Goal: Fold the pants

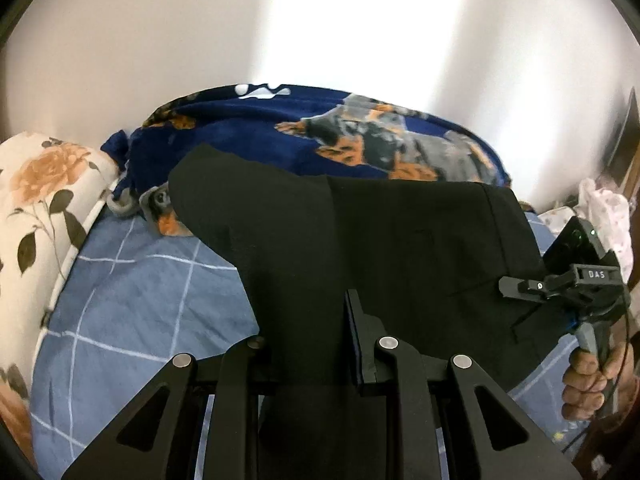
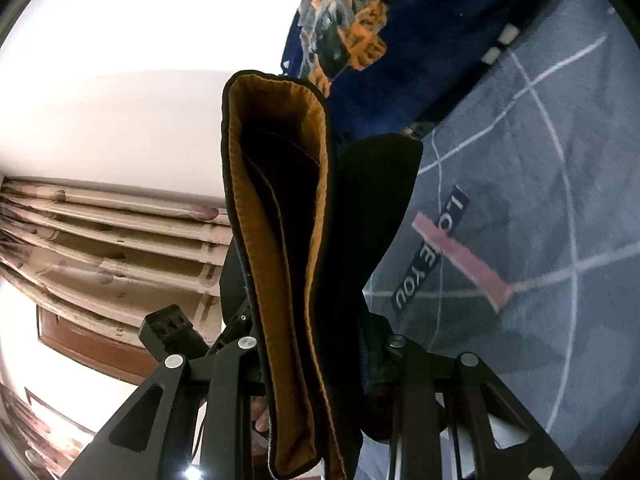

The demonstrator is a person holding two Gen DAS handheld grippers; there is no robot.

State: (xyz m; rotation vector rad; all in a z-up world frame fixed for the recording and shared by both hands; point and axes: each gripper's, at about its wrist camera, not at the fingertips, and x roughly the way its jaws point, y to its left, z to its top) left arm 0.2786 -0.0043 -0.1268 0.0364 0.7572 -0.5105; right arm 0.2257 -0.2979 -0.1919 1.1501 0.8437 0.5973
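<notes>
The black pants [image 1: 360, 232] hang stretched between both grippers above the bed. In the left wrist view my left gripper [image 1: 308, 328] is shut on a fold of the black cloth, which fills the gap between its fingers. At the right edge of that view, my right gripper [image 1: 516, 286] clamps the far side of the pants, held by a hand [image 1: 588, 380]. In the right wrist view my right gripper [image 2: 320, 340] is shut on the pants [image 2: 372, 208] at the waistband, whose tan lining [image 2: 280, 248] faces the camera.
A blue checked bed sheet [image 1: 140, 300] lies under the pants. A navy blanket with a dog print [image 1: 320, 132] is bunched behind them against the white wall. A floral pillow [image 1: 40, 200] sits at the left. Curtains [image 2: 100, 232] show in the right wrist view.
</notes>
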